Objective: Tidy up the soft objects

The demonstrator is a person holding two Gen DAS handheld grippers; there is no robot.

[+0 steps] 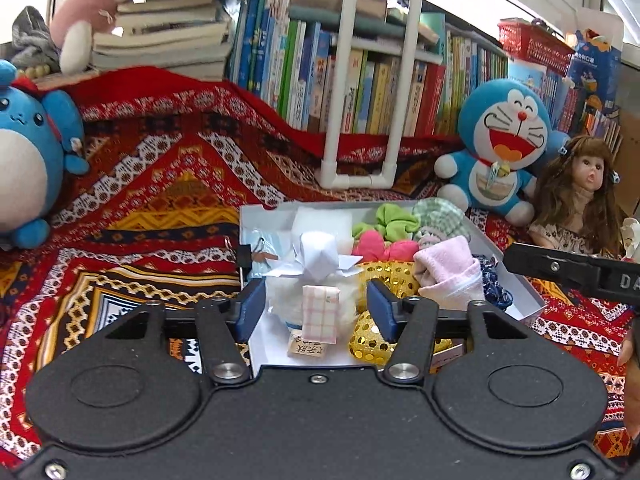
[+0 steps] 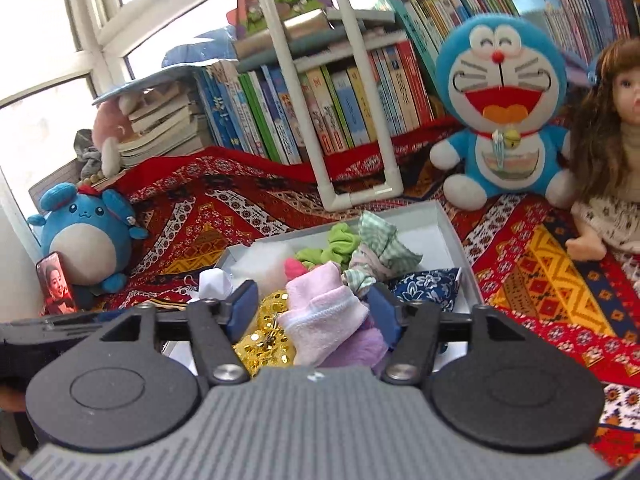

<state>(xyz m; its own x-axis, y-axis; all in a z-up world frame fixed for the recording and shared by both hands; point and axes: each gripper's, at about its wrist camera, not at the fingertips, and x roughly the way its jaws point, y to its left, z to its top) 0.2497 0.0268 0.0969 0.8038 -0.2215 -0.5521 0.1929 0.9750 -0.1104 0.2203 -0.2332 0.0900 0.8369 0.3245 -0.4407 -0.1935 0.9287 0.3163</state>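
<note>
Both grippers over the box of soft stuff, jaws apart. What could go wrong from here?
1. The white box is piled high; the pink cloth sits on top near the front and may slide out if nudged.
2. The right gripper straddles that cloth beside the gold sequin piece; closing could snag both.
3. The left gripper frames a small checked packet on fluffy white stuffing; a pinch may drag stuffing along.

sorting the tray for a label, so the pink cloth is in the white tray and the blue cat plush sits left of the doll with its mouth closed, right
Not quite. The blue cat plush has its mouth wide open, red inside, not closed; the right wrist view shows it best. The rest holds: the pink cloth lies in the white tray, and the plush sits left of the doll.
</note>
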